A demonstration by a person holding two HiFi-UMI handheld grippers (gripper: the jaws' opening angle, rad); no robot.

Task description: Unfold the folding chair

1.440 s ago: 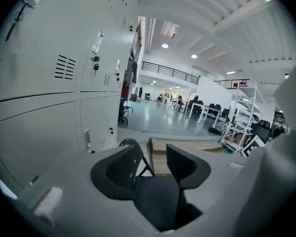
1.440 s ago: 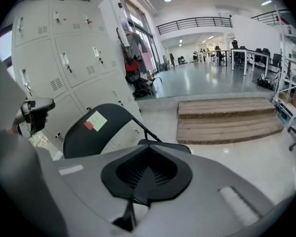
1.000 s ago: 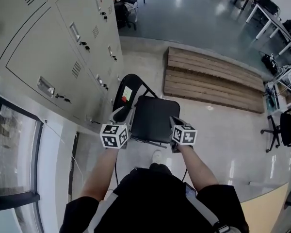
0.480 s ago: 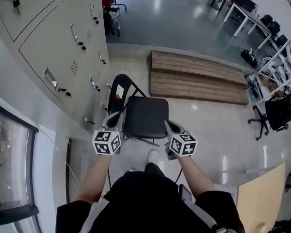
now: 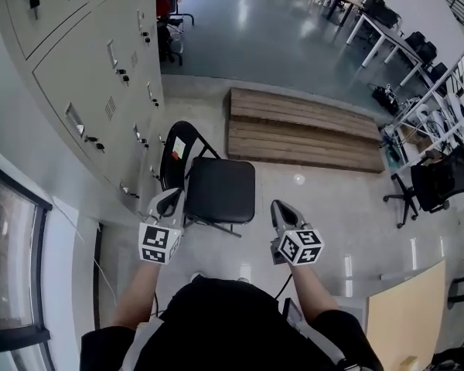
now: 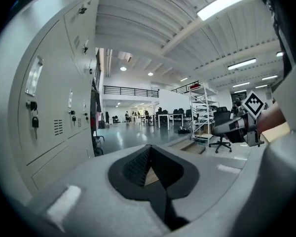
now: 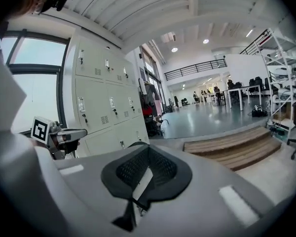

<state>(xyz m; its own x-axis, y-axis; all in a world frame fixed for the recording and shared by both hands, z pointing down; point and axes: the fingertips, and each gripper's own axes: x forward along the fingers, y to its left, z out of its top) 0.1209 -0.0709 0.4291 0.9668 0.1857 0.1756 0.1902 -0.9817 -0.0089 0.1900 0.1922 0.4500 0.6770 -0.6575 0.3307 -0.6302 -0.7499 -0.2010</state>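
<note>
Left gripper and right gripper fingers pressed together, empty; chair legs mostly hidden.

The black folding chair stands opened out on the pale floor, seat flat and level, its rounded backrest with a white label toward the grey lockers just beside it.

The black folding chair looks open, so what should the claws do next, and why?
The black folding chair stands beside the grey metal lockers with its seat down flat. The left claw and the right claw are shut and hold nothing. So probably just lower them away.
</note>
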